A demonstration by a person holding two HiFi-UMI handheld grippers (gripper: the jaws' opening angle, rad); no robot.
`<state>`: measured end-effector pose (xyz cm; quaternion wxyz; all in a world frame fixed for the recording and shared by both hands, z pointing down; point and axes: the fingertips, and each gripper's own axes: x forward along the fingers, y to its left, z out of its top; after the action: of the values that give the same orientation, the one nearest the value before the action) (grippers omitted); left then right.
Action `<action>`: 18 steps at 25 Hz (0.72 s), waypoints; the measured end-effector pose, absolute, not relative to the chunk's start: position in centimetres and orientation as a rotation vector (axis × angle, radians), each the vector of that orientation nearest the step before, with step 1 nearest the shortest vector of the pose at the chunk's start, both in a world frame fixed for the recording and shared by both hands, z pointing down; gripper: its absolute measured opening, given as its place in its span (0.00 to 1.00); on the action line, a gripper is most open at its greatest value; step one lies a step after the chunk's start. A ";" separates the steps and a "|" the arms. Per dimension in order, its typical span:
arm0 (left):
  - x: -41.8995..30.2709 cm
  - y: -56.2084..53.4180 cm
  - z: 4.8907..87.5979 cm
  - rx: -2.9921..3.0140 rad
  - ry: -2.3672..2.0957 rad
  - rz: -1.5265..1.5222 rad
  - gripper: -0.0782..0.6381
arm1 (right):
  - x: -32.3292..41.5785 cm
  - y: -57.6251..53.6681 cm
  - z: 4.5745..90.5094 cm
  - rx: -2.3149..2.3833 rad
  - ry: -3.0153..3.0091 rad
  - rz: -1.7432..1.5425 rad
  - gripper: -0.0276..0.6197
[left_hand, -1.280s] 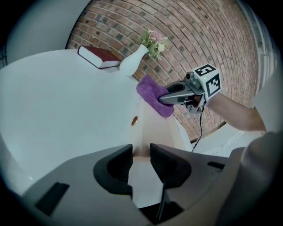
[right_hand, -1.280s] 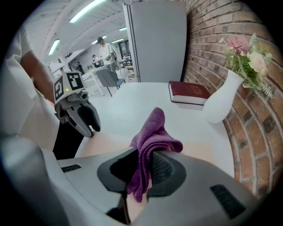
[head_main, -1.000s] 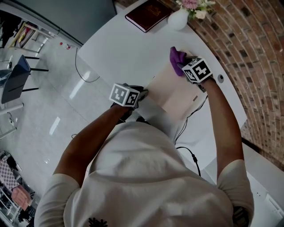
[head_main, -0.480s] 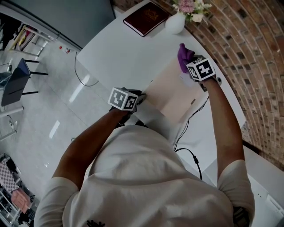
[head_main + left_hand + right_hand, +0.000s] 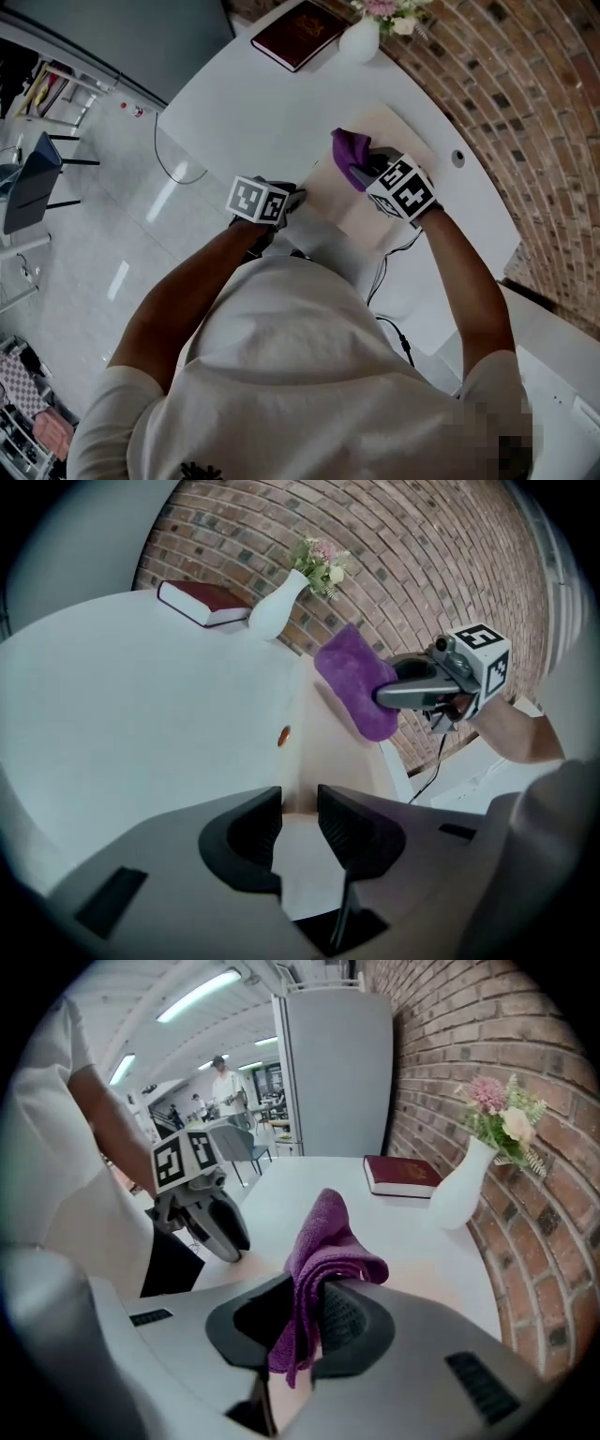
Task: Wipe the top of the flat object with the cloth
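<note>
Nearest, the left gripper (image 5: 298,808) sits at the near corner of the board (image 5: 386,127) on the tabletop (image 5: 253,103), fingers slightly apart, clamping nothing. Over mid-board, the right gripper (image 5: 305,1321) pinches the purple cloth (image 5: 323,1241). Wiping looks midway, with the far end probably left. The board's long axis seemingly points toward the brick wall (image 5: 525,112).

A white table (image 5: 253,103) with a rounded edge fills the upper middle of the head view. A dark red book (image 5: 302,33) lies flat near its top edge, and just right of it stands a white vase (image 5: 359,42) of flowers. A pale beige flat pad (image 5: 401,129) lies toward the right. A round port (image 5: 457,157) sits in the tabletop further right, and a black cable (image 5: 386,267) trails across the lower right.
</note>
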<state>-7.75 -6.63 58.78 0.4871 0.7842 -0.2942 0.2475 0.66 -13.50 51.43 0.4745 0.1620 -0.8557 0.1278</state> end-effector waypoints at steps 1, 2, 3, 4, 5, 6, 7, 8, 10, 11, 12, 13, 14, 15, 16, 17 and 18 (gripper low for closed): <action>-7.7 -6.5 58.8 1.908 -0.714 0.603 0.30 | 0.1 -12.3 51.5 0.373 -2.100 0.318 0.17; -7.7 -6.5 58.8 1.909 -0.713 0.604 0.30 | -0.5 -11.1 51.6 0.351 -2.107 0.323 0.17; -7.7 -6.5 58.8 1.910 -0.713 0.604 0.30 | -1.0 -10.1 51.6 0.329 -2.113 0.326 0.17; -7.7 -6.5 58.8 1.912 -0.712 0.605 0.30 | -1.5 -9.1 51.7 0.307 -2.116 0.328 0.17; -7.7 -6.5 58.8 1.913 -0.712 0.605 0.30 | -2.0 -8.2 51.8 0.281 -2.117 0.331 0.17; -7.7 -6.5 58.8 1.915 -0.711 0.606 0.30 | -2.4 -7.2 52.1 0.253 -2.115 0.333 0.17; -7.6 -6.4 58.8 1.916 -0.710 0.606 0.30 | -2.8 -6.2 52.4 0.223 -2.109 0.336 0.17; -7.6 -6.4 58.8 1.917 -0.710 0.607 0.30 | -3.0 -5.3 52.7 0.196 -2.101 0.337 0.17; -7.6 -6.3 58.8 1.922 -0.710 0.607 0.30 | -3.4 -3.8 53.5 0.153 -2.084 0.339 0.17; -7.6 -6.4 58.8 1.925 -0.709 0.606 0.30 | -3.5 -3.4 53.8 0.138 -2.078 0.340 0.17; -7.6 -6.4 58.7 1.927 -0.709 0.606 0.30 | -3.6 -3.1 54.0 0.130 -2.072 0.339 0.17; -7.7 -6.4 58.7 1.928 -0.709 0.605 0.30 | -3.6 -3.0 54.4 0.126 -2.065 0.335 0.17; -7.7 -6.4 58.7 1.929 -0.710 0.604 0.30 | -3.5 -3.0 54.7 0.125 -2.059 0.331 0.17; -7.7 -6.3 58.7 1.929 -0.710 0.604 0.29 | -3.3 -3.2 54.9 0.128 -2.053 0.330 0.17; -7.7 -6.3 58.8 1.930 -0.711 0.604 0.30 | -3.1 -3.5 55.1 0.134 -2.048 0.330 0.17; -7.7 -6.3 58.8 1.931 -0.711 0.604 0.29 | -2.8 -3.9 55.2 0.142 -2.044 0.331 0.17; -7.7 -6.4 58.8 1.934 -0.711 0.606 0.29 | -2.5 -4.4 55.3 0.153 -2.040 0.330 0.17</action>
<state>-7.66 -6.35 58.78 0.4768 0.7916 -0.2908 0.2480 -2.46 -4.41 55.31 0.5094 0.0634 -0.8472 0.1372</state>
